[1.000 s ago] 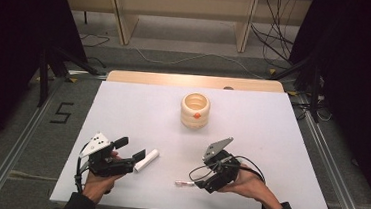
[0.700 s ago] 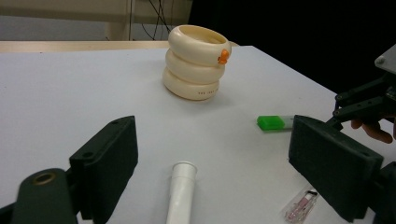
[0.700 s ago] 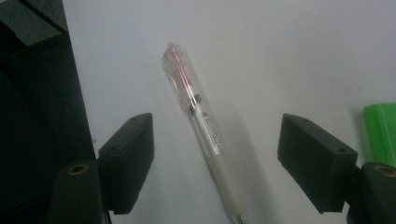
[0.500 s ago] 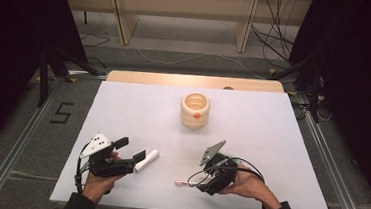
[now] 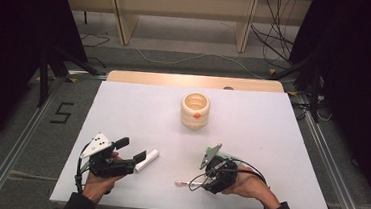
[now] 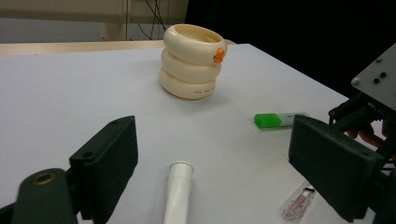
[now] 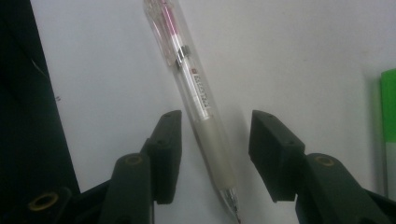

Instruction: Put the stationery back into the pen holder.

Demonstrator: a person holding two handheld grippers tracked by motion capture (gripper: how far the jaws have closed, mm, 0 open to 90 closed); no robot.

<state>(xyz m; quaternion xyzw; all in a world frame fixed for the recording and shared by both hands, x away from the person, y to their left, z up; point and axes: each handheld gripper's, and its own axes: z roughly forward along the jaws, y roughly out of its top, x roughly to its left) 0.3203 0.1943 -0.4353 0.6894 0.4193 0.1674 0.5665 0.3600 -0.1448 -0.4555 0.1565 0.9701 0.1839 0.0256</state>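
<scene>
Centrally, cream ringed holder (image 5: 195, 110), interior unseen; both hand-held grippers, left (image 6: 210, 172) and right (image 7: 214, 154), jaws apart.

Table (image 5: 133, 105) bright, surroundings dark; close views soft, perhaps slightly blurred.

A white table (image 5: 123, 109) bears a cream holder (image 5: 195, 110) of three stacked rings, upright near the far middle, with a small orange bit on its top ring. A white tube (image 5: 147, 160) lies near the front left. A clear pen (image 5: 187, 183) with pink inside lies near the front edge, right of the tube. A green marker (image 6: 275, 120) lies between pen and holder. A floor mark "5" (image 5: 61, 113) sits left of the table, and cables (image 5: 274, 39) trail behind it.
</scene>
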